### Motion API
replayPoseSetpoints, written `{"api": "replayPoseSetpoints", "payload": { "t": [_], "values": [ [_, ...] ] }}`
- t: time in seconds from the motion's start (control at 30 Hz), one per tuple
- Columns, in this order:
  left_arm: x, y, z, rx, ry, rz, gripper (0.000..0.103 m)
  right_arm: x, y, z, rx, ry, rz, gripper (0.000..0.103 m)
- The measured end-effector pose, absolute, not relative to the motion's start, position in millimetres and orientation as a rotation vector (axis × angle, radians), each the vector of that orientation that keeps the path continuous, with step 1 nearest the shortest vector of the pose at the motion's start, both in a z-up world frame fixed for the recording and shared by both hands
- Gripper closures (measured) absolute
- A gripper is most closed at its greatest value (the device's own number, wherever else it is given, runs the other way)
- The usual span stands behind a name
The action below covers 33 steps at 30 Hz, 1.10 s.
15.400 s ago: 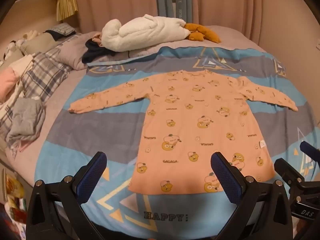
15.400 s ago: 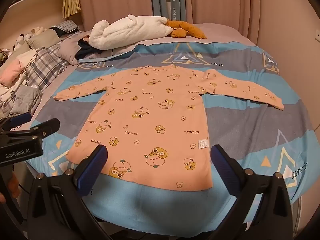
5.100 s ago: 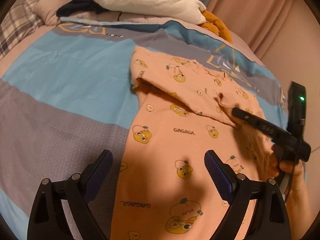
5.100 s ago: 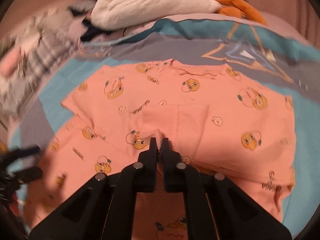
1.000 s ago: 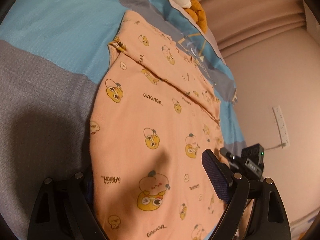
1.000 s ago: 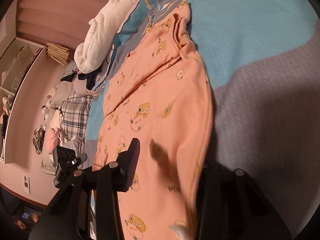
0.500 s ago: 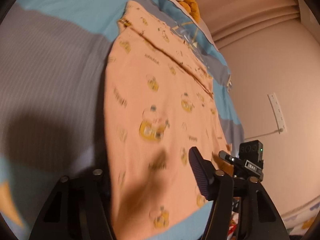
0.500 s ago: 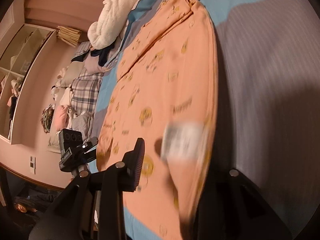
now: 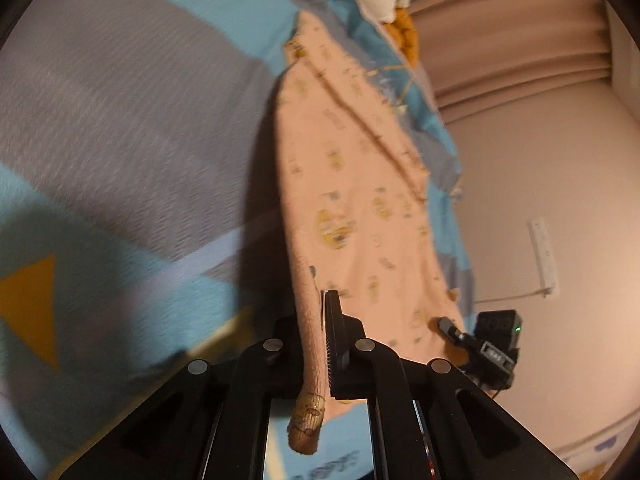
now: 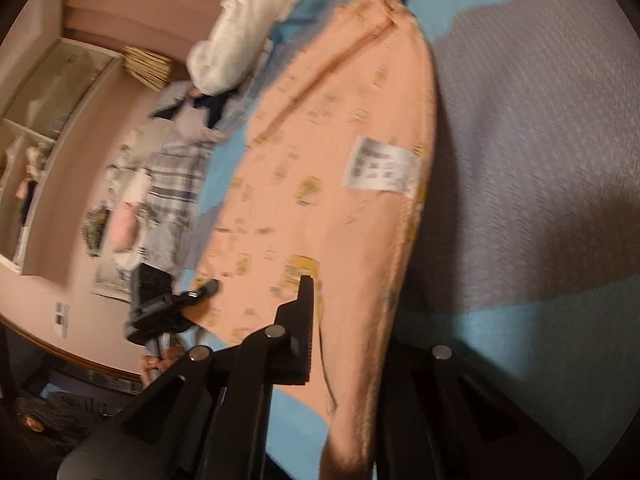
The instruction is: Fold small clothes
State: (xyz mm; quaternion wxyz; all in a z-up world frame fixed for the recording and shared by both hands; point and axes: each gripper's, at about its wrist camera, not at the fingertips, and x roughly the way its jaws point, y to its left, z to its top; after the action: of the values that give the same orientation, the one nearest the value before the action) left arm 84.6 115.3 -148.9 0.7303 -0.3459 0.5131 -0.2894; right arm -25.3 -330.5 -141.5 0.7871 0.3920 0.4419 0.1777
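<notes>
The small orange printed shirt (image 9: 360, 184) lies on the blue and grey bedspread with its sleeves folded in. My left gripper (image 9: 314, 344) is shut on the shirt's left hem corner, with fabric pinched between the jaws and hanging below them. In the right wrist view the shirt (image 10: 320, 168) shows a white care label (image 10: 380, 166). My right gripper (image 10: 352, 340) is closed on the right hem corner, with cloth filling the gap between the fingers. Each gripper appears in the other's view: the right one (image 9: 480, 340) and the left one (image 10: 172, 308).
The bedspread (image 9: 120, 120) spreads to the left. A white fluffy blanket (image 10: 244, 36) and a pile of plaid and other clothes (image 10: 168, 184) lie at the bed's head and side. The wall with a power strip (image 9: 544, 252) is close on the right.
Both grippers have gone from open beside the hem to closed on the hem corners, and have moved down to the shirt's bottom edge.
</notes>
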Motion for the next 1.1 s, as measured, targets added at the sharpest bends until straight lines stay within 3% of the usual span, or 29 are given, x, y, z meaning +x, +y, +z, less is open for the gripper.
{"api": "replayPoseSetpoints", "payload": {
  "t": [0.3,0.43,1.1],
  "values": [
    [104,107,-107,-0.777,1.007,-0.718,0.098,-8,-324,-96,0.793,0.811,0.45,0.096],
    [116,102,-104,-0.786,0.994,-0.733,0.103,5,-323,-85,0.791,0.768,0.464,0.096],
    [206,76,-63,-0.767,0.884,-0.767,0.103,101,-365,-42,0.817,0.589,0.44,0.096]
  ]
}}
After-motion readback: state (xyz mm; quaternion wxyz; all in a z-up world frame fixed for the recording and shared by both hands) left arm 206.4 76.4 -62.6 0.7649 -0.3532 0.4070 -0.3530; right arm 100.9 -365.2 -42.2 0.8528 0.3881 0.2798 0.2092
